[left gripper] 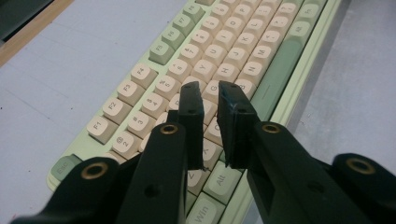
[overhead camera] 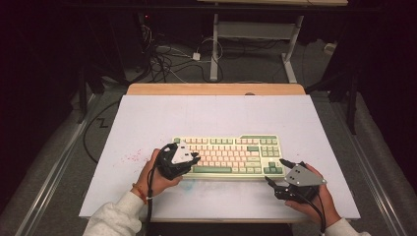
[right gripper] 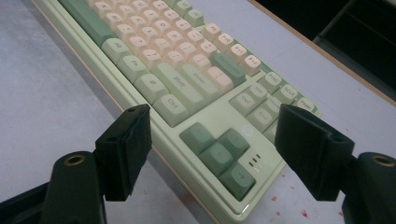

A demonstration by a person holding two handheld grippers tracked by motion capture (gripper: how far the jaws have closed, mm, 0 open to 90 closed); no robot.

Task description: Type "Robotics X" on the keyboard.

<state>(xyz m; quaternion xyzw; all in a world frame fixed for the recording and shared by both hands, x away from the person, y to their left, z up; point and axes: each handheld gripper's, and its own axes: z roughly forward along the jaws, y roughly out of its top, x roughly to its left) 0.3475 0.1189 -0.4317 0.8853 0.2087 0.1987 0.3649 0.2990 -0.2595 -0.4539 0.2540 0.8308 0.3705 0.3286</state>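
Down at the near edge of the table (overhead camera: 147, 118), the person's two hands each hold a gripper. Right gripper (overhead camera: 280, 173) sits just off the keyboard's (overhead camera: 231, 155) near right corner, jaws spread wide with nothing between them; in the right gripper view the arrow keys (right gripper: 219, 151) sit in the gap, but the pads aren't touching them. Left gripper (overhead camera: 195, 158) is over the left end of the keyboard, hovering above the letter rows. Its fingers (left gripper: 233, 116) are only a narrow slit apart and nothing's pinched in there, just keycaps showing behind the tips. Can't tell if the tips actually touch a key. Keyboard itself lies flat, mid-table on the pale mat, long side facing the person. Farther back there's a wooden strip (overhead camera: 216, 89) along the table edge, then cables (overhead camera: 167, 59) on the floor.
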